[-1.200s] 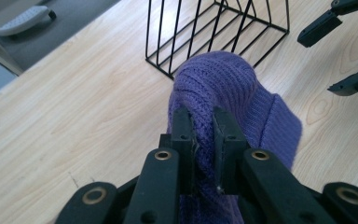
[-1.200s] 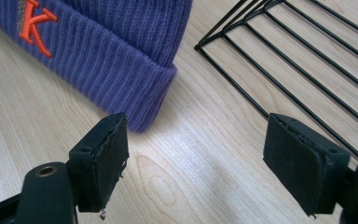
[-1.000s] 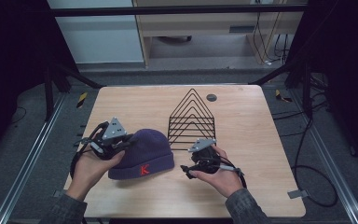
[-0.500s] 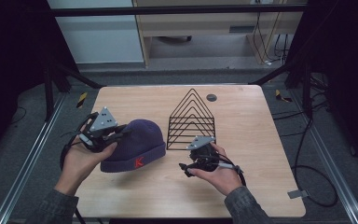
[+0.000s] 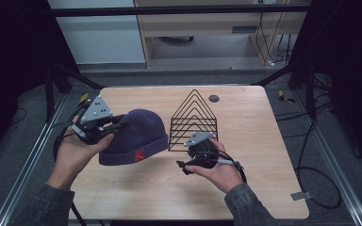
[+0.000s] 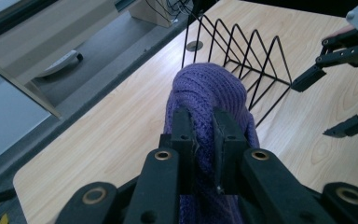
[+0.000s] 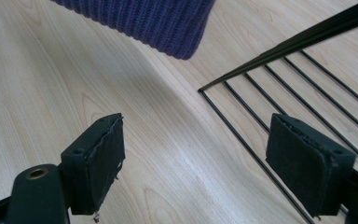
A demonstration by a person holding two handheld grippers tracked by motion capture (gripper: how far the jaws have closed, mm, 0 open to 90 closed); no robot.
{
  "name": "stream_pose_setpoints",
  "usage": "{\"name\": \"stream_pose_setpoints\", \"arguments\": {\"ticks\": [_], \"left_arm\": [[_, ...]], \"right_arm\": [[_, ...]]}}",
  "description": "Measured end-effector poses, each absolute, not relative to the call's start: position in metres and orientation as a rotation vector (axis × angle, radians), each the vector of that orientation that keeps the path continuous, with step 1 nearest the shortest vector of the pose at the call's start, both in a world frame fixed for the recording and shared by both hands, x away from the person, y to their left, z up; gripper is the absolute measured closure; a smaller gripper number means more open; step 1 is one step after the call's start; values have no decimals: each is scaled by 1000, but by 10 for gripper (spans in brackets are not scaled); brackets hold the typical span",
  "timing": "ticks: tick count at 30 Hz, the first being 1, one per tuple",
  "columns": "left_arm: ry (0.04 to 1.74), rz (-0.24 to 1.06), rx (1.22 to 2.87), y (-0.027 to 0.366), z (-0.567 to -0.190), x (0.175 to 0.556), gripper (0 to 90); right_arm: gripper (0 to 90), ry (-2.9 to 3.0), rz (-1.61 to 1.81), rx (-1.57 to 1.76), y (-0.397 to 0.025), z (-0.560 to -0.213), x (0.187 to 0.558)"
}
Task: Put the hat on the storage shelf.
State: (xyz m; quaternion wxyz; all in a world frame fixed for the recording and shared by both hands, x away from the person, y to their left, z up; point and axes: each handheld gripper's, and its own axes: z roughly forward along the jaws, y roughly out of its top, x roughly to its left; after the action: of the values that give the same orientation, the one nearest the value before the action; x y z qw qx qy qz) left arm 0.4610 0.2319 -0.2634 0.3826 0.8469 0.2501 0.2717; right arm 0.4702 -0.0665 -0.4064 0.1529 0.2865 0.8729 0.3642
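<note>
We see the left gripper (image 6: pixel 204 140) with its jaws clamped on a fold of the purple knit beanie (image 5: pixel 134 136) (a red K on its cuff), which lies on the wooden desk (image 5: pixel 254 122) just left of the black wire rack (image 5: pixel 193 120). The right gripper (image 7: pixel 196 163) hovers with jaws wide apart beside the rack's near corner.

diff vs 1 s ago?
Left gripper, shut on the beanie, has dragged it left and lifted its crown side off the table. Right gripper stays open near the wire rack, which hasn't moved.
</note>
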Motion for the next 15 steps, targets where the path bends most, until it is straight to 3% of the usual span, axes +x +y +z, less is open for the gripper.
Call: {"name": "stream_pose_setpoints", "arguments": {"ticks": [15], "left_arm": [[586,710,2150,226,-247,456,806]], "right_arm": [[279,2492,1070,764,-57,-385,475]]}}
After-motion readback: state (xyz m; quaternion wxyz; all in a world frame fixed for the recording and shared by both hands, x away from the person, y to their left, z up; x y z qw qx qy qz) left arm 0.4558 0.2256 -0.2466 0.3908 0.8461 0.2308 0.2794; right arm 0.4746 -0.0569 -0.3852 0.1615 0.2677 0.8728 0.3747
